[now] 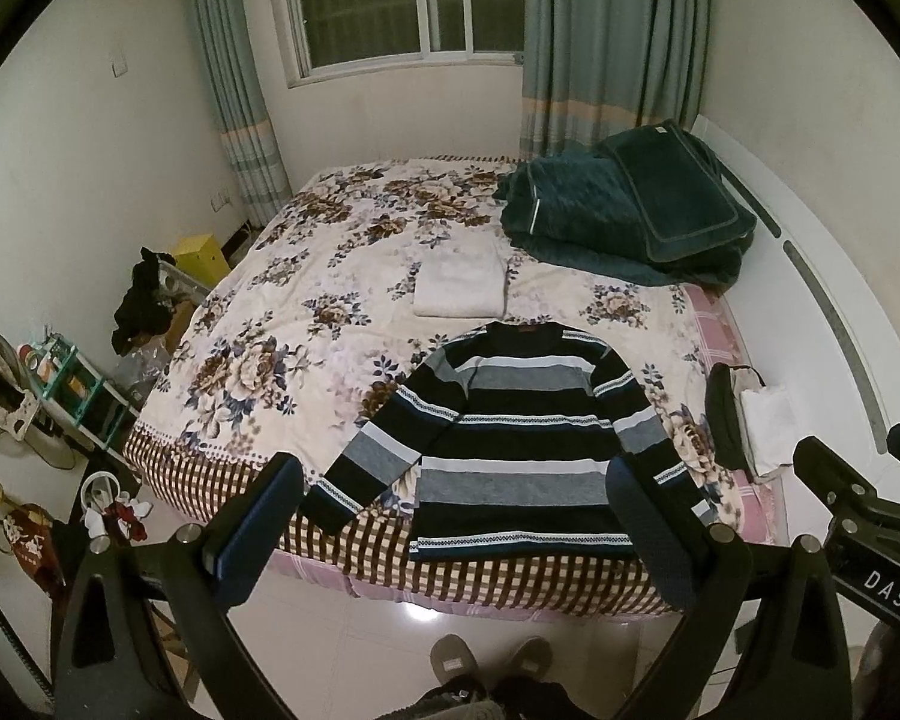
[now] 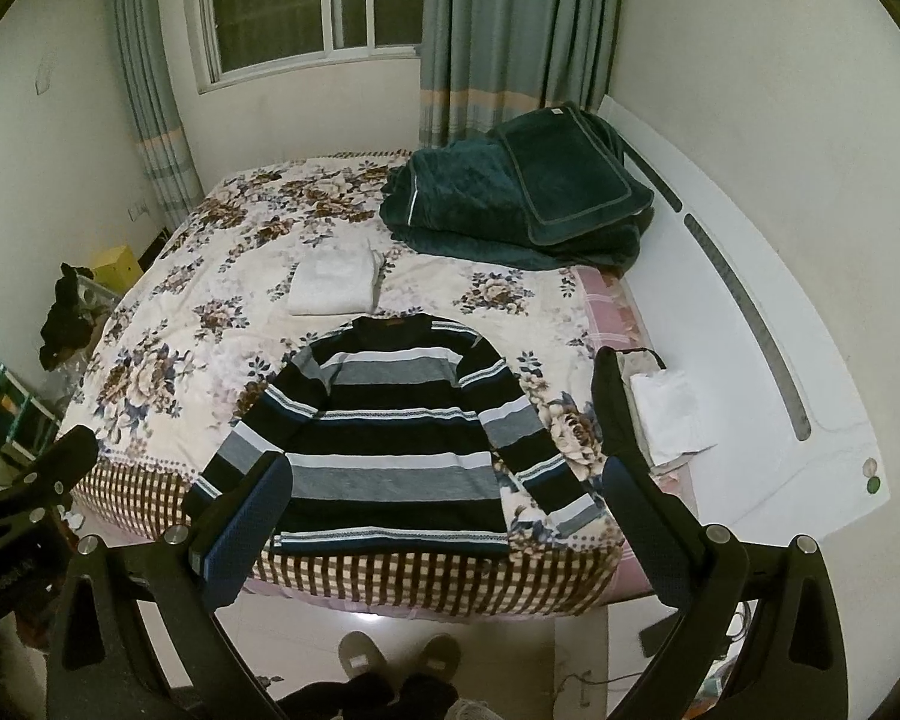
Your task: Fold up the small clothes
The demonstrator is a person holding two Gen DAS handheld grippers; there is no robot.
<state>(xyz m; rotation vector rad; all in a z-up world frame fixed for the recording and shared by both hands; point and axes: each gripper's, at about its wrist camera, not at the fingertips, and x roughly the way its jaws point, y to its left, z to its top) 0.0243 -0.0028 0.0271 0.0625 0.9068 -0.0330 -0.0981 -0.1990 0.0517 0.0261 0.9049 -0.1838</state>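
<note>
Both my grippers are up in the air with nothing in them: left gripper (image 1: 456, 516) spread wide, right gripper (image 2: 450, 510) spread wide too. The striped sweater (image 1: 510, 438) lies flat, sleeves out, lower middle of the frame, at the near edge of the floral bed (image 1: 306, 300). A folded white cloth (image 1: 459, 287) sits just above its collar.
</note>
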